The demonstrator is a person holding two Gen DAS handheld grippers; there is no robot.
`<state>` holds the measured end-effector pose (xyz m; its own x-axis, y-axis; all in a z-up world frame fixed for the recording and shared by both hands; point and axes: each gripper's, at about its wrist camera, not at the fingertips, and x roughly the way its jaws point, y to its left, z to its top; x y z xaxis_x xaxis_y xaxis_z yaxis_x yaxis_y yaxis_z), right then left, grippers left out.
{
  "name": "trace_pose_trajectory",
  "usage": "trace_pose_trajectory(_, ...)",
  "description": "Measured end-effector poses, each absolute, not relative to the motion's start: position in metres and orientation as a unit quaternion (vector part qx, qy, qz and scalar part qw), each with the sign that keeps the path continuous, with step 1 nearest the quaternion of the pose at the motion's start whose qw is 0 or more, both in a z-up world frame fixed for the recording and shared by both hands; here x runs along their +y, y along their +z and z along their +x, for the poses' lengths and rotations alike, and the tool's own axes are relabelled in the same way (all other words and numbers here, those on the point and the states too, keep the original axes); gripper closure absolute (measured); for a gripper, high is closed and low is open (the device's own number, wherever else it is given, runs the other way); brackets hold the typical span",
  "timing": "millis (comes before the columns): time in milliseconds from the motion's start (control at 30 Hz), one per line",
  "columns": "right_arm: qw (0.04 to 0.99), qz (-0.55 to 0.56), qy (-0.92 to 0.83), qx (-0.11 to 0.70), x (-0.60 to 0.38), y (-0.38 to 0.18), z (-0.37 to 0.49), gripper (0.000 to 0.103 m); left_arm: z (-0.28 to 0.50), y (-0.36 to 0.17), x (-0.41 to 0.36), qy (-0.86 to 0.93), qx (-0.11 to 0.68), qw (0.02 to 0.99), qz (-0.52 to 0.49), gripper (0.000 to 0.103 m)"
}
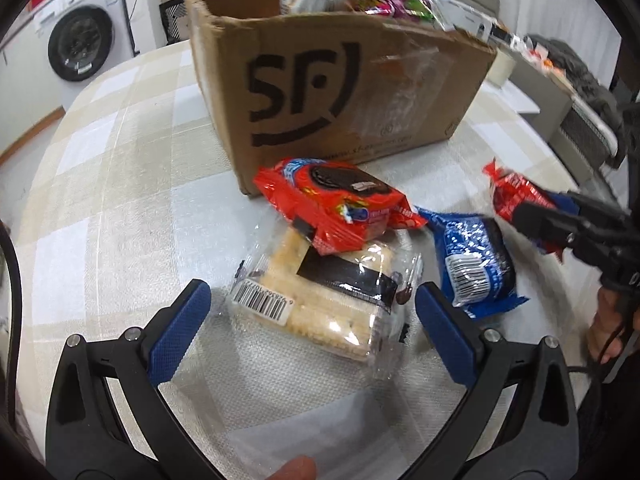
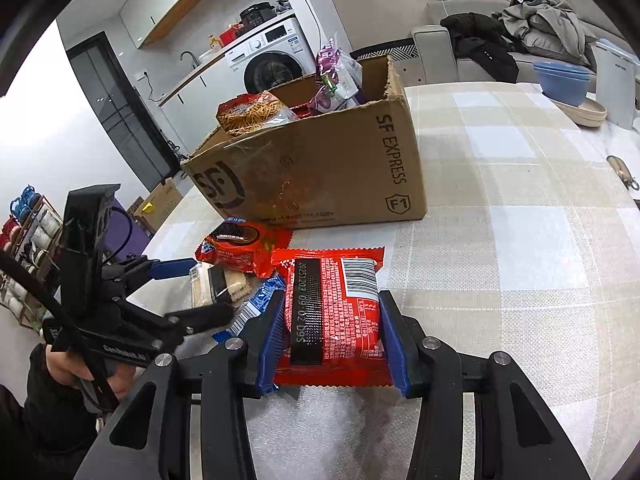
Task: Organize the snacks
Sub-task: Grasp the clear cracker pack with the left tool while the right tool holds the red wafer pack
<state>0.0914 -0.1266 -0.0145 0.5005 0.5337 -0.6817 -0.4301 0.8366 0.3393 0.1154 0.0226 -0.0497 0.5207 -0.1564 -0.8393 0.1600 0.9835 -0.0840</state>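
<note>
My left gripper (image 1: 312, 304) is open, its blue pads on either side of a clear pack of crackers (image 1: 320, 300) lying on the table. A red cookie pack (image 1: 336, 204) lies partly on the crackers. A blue cookie pack (image 1: 476, 260) lies to the right. My right gripper (image 2: 332, 312) is shut on a red snack packet (image 2: 332, 312), held above the table; it shows in the left wrist view (image 1: 520, 200) too. The cardboard SF box (image 1: 340, 92) stands behind, holding several snack bags; it also shows in the right wrist view (image 2: 320, 168).
The table has a checked cloth (image 2: 520, 240). A blue bowl (image 2: 560, 80) on a beige plate stands at the far right corner. A washing machine (image 1: 80, 40) and a sofa with clothes (image 2: 520, 32) stand beyond the table.
</note>
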Motion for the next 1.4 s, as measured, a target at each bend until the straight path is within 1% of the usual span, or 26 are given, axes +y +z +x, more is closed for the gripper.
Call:
trace_pose_trajectory(367,0.864,0.063,0.276,0.417,-0.128,-0.016,0.093,0.058,0.127,-0.052,0.013,-0.099,0.487,0.867,0.037,0.000)
trace_pose_trajectory(733,0.864,0.062,0.275,0.418,-0.128,-0.015,0.093,0.058,0.141,-0.050,0.007,-0.130,0.494,0.858,0.053,0.001)
trace_pose_trajectory(1067,0.864,0.062,0.274,0.418,-0.127,-0.015,0.093,0.058,0.130,-0.049,0.003,-0.150,0.502,0.849,0.067,0.002)
trace_pose_trajectory(1133,0.864,0.062,0.273,0.417,-0.128,-0.015,0.093,0.058,0.132,-0.047,0.000,-0.152,0.506,0.846,0.070,0.003)
trace_pose_trajectory(1300,0.865,0.065,0.269,0.419,-0.130,-0.016,0.093,0.058,0.128,-0.042,0.002,-0.158,0.499,0.849,0.070,0.019)
trace_pose_trajectory(1400,0.866,0.065,0.269,0.416,-0.129,-0.015,0.092,0.058,0.120,-0.040,0.001,-0.155,0.490,0.856,0.065,0.024)
